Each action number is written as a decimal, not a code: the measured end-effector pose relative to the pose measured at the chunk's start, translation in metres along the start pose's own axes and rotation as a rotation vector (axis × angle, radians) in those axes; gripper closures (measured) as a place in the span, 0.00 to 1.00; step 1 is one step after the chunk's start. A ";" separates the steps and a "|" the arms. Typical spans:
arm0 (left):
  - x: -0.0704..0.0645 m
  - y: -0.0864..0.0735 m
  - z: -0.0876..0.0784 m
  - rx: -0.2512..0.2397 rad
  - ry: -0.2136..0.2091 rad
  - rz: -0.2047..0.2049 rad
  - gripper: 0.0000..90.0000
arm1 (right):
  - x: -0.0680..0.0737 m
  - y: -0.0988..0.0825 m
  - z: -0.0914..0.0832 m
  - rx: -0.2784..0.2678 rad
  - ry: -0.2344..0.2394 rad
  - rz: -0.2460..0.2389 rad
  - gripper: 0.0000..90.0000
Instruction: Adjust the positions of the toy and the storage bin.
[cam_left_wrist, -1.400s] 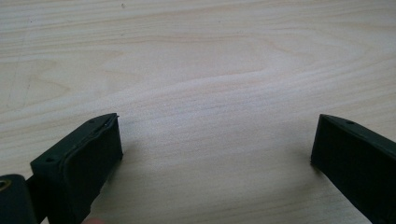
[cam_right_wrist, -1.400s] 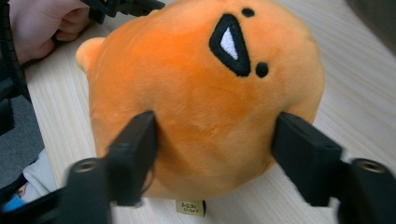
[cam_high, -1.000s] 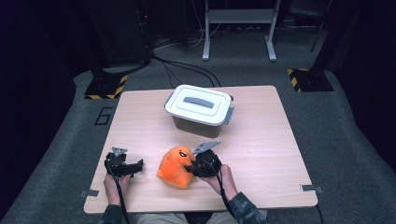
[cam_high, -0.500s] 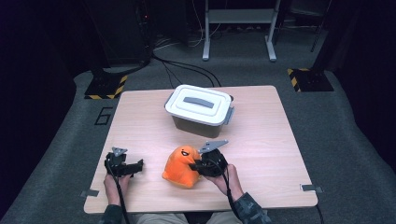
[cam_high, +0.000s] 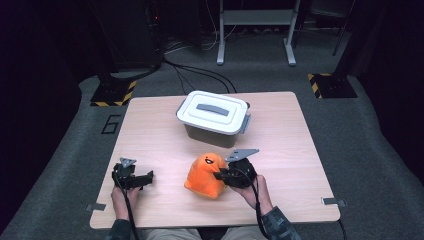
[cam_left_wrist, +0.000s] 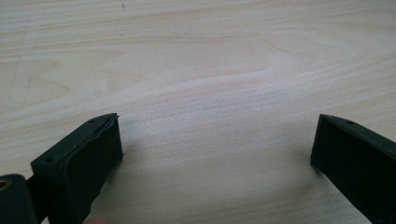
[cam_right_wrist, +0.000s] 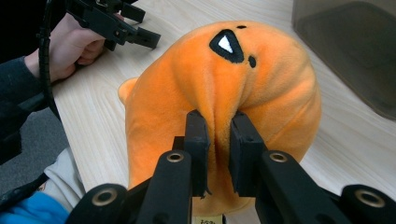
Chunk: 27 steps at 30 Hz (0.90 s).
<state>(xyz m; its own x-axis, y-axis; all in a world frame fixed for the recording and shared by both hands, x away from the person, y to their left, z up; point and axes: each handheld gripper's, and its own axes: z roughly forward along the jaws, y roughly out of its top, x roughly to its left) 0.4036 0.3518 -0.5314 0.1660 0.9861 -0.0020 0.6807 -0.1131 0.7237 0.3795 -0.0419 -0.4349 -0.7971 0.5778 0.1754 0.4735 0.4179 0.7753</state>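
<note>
An orange plush toy (cam_high: 204, 176) with a small face sits at the front middle of the wooden table (cam_high: 150, 135). My right gripper (cam_high: 220, 176) comes at it from the right and is shut on a fold of its fabric. In the right gripper view the two black jaws pinch the orange plush toy (cam_right_wrist: 252, 79) at my right gripper (cam_right_wrist: 218, 135). My left gripper (cam_high: 149, 176) rests low at the front left with its jaws wide apart. In its own view my left gripper (cam_left_wrist: 215, 135) has only bare wood between its fingers.
A grey box with a white lid and grey handle (cam_high: 214, 117) stands behind the toy at the table's middle; its dark wall (cam_right_wrist: 350, 46) is close on the right in the right gripper view. A hand holding the left gripper (cam_right_wrist: 116, 23) is at upper left there.
My right gripper has shifted to the right and a little up, and the plush toy has come with it. The left gripper has stayed where it was.
</note>
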 end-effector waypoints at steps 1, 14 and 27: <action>0.000 0.000 0.000 0.000 0.000 0.001 0.02 | -0.001 -0.001 -0.002 0.001 -0.003 0.004 0.88; 0.000 0.000 0.000 0.000 0.002 -0.002 0.02 | -0.010 -0.010 -0.025 0.012 -0.033 0.004 0.88; 0.000 0.000 0.000 0.000 0.002 -0.002 0.02 | -0.027 -0.020 -0.054 0.008 -0.088 0.024 0.89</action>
<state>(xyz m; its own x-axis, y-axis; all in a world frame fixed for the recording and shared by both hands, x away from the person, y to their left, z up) 0.4036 0.3519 -0.5315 0.1630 0.9866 -0.0019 0.6810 -0.1111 0.7238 0.3709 -0.1036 -0.4226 -0.7498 0.6468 0.1394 0.4950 0.4086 0.7668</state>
